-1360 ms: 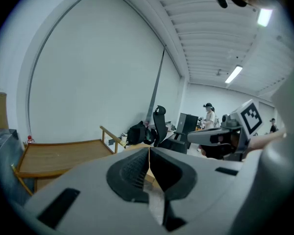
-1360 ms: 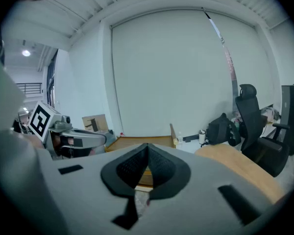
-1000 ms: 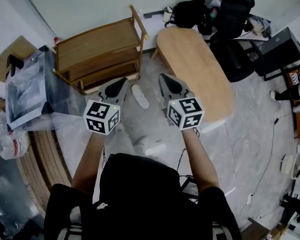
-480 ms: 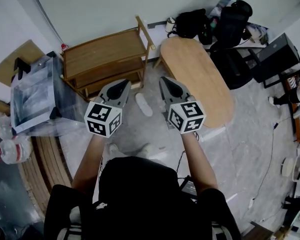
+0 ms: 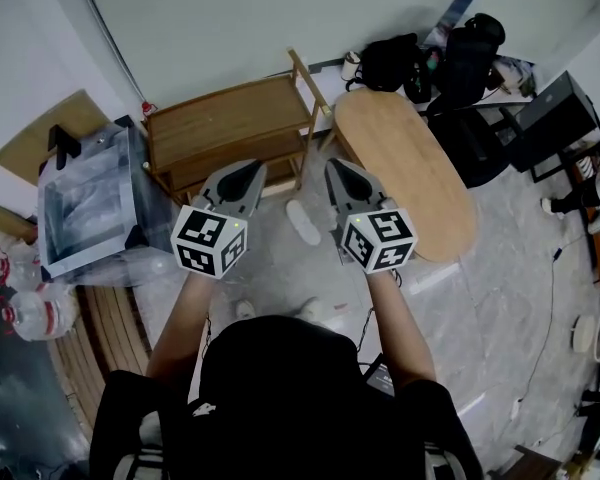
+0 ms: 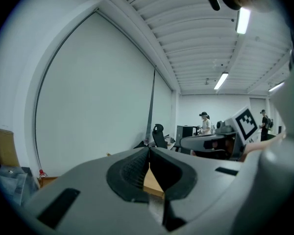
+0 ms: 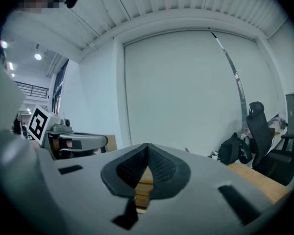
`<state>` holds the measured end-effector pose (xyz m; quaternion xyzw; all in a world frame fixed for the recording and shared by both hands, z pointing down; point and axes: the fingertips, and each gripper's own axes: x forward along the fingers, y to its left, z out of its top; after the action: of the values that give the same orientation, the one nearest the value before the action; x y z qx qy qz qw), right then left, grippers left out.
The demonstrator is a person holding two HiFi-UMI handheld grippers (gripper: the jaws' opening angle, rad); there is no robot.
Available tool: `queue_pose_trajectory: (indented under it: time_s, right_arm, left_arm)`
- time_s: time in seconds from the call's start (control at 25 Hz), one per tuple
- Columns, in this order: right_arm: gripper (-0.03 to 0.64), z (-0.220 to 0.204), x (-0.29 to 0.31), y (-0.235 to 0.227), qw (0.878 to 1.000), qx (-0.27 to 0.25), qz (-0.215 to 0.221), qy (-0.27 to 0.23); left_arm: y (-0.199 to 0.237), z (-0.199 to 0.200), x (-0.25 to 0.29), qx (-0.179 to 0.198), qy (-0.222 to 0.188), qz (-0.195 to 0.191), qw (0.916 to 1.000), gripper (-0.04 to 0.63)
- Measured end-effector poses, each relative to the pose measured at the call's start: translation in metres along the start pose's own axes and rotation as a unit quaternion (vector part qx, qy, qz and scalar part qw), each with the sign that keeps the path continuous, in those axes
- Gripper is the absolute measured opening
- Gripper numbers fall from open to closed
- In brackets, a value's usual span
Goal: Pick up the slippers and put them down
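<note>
Left gripper view showed your left gripper (image 6: 148, 150) with its two ribbed pads closed tip to tip and nothing caught between them; only a sliver of pale wood showed through the gap lower down. Right gripper view told the same of your right gripper (image 7: 147, 145) — jaws together, empty, aimed at the plain white wall (image 7: 186, 92). From the head view you held the two side by side out in front of you, apart from each other and well above the floor (image 5: 270, 258), each marker cube turned up toward the camera. One white slipper (image 5: 303, 221) lay flat on that grey floor, showing in the gap between your two grippers, and neither of them touched it. It sat just beside the front leg of the wooden shelf (image 5: 235, 128) and near the closer end of the oval table (image 5: 405, 168). A clear box (image 5: 90, 203) stood on the shelf's left — against the wall beyond the table were black bags (image 5: 390, 53) and an office chair (image 5: 470, 118).
</note>
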<state>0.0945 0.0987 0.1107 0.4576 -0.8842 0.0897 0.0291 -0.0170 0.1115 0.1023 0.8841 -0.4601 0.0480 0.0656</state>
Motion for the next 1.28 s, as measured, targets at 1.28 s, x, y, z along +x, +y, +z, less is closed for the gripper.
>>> queue_pose_trajectory:
  time_s: [1.28]
  right_arm:
    - [-0.002,0.003,0.019,0.047,1.000,-0.025,-0.001,0.002]
  left_arm:
    - [0.024,0.012,-0.032,0.007,-0.023,0.000,0.9997,0.008]
